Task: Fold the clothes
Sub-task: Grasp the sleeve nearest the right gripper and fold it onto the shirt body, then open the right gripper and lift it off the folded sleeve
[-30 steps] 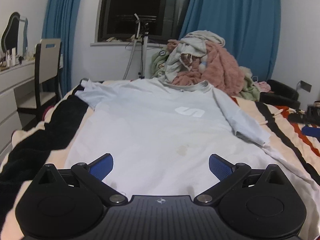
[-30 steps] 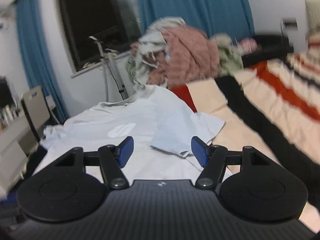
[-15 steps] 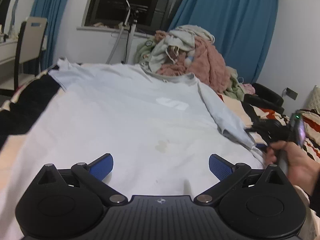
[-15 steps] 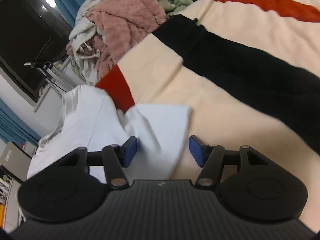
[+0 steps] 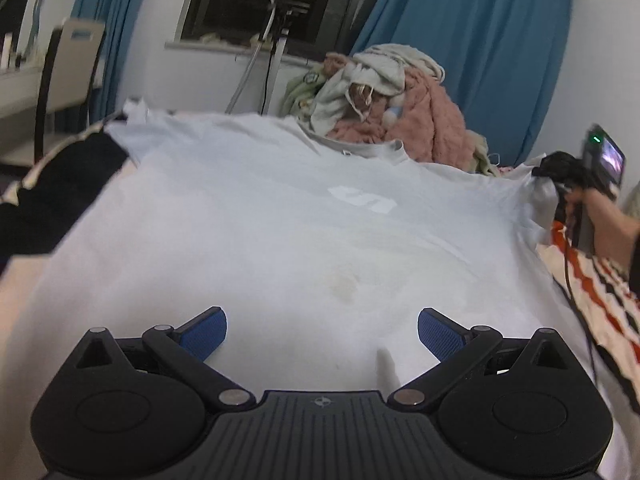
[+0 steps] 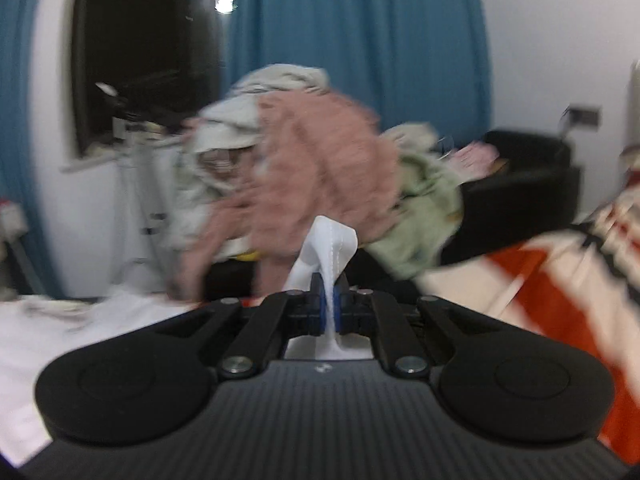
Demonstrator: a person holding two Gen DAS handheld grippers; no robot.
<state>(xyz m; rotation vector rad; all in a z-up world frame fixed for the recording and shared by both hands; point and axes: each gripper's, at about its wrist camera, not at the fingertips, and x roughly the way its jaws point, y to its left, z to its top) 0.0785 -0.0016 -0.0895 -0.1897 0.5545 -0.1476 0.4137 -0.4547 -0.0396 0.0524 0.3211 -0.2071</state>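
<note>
A pale blue-white T-shirt (image 5: 280, 232) with a small white chest logo lies spread face up on the bed. My left gripper (image 5: 322, 330) hovers open just above its lower hem, nothing between the blue pads. In the right wrist view my right gripper (image 6: 329, 304) is shut on the shirt's right sleeve (image 6: 332, 248), and white cloth sticks up between the pads. The left wrist view shows that same right gripper (image 5: 560, 176) at the far right, held in a hand, with the sleeve lifted off the bed.
A heap of unfolded clothes (image 5: 384, 96), pink, cream and green, sits beyond the shirt's collar. The striped bedspread (image 5: 600, 292) shows to the right. A chair (image 5: 68, 64) and a desk stand at the left, a black armchair (image 6: 528, 176) at the right.
My right gripper went from open over the sleeve to shut on it, then swung away fast, lifting the sleeve outward. The left gripper sank slightly toward the hem and stayed open.
</note>
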